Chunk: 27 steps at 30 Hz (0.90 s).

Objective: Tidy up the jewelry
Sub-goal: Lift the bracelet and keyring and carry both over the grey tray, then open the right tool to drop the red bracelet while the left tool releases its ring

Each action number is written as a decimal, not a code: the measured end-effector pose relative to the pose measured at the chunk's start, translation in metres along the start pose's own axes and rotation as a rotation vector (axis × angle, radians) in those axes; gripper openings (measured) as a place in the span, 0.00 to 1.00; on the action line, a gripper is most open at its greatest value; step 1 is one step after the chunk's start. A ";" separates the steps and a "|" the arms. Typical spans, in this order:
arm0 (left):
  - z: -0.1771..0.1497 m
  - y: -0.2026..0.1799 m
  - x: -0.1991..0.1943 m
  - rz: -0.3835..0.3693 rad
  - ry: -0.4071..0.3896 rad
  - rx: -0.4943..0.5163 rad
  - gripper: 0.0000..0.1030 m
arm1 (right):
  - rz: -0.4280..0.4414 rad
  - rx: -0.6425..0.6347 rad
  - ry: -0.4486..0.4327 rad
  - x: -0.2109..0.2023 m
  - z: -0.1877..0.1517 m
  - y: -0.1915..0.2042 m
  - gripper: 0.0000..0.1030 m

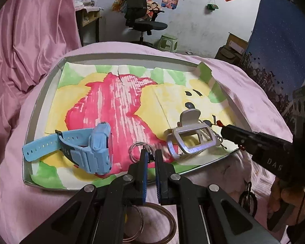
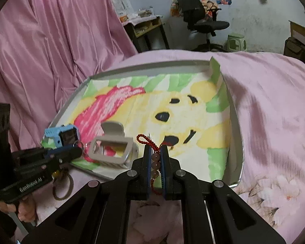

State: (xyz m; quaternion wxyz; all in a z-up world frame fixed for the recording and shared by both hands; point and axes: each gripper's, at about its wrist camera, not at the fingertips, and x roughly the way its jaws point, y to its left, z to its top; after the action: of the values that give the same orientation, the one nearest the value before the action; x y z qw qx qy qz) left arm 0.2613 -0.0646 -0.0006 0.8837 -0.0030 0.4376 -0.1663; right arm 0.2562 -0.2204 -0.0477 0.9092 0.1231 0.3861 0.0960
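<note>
The left tongs [image 1: 150,158] pinch a key ring [image 1: 136,150] over the tray's [image 1: 41,99] near edge, between the blue watch [image 1: 91,148] and the silver hair clip [image 1: 190,140]. The right tongs [image 2: 156,153] grip a beaded red-cord charm [image 2: 155,162] above the tray's near edge, just right of the clip.

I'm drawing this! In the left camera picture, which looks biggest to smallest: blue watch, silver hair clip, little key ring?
1. blue watch
2. silver hair clip, though it lies slightly farther away
3. key ring, clearly smallest
</note>
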 end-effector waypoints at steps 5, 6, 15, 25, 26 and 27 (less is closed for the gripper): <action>-0.001 0.001 0.001 0.007 -0.003 -0.003 0.07 | -0.005 0.001 0.011 0.002 -0.002 -0.001 0.08; 0.000 0.001 0.002 0.010 -0.007 -0.002 0.07 | -0.004 -0.001 0.014 0.002 -0.002 -0.001 0.08; -0.005 0.007 -0.005 -0.025 -0.040 -0.051 0.07 | -0.014 -0.004 0.012 0.001 -0.004 -0.001 0.26; -0.016 0.024 -0.023 -0.047 -0.119 -0.119 0.08 | -0.047 -0.038 -0.123 -0.026 -0.014 0.003 0.51; -0.017 0.025 -0.025 -0.051 -0.125 -0.122 0.08 | -0.052 -0.042 -0.142 -0.030 -0.014 0.005 0.53; -0.018 0.026 -0.026 -0.052 -0.132 -0.125 0.10 | -0.056 -0.044 -0.155 -0.034 -0.014 0.005 0.57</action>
State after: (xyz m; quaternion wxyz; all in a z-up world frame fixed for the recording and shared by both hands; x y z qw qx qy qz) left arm 0.2405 -0.0300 0.0047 0.9040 -0.0803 0.3877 -0.1611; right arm 0.2219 -0.2226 -0.0325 0.9412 0.0991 0.3154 0.0691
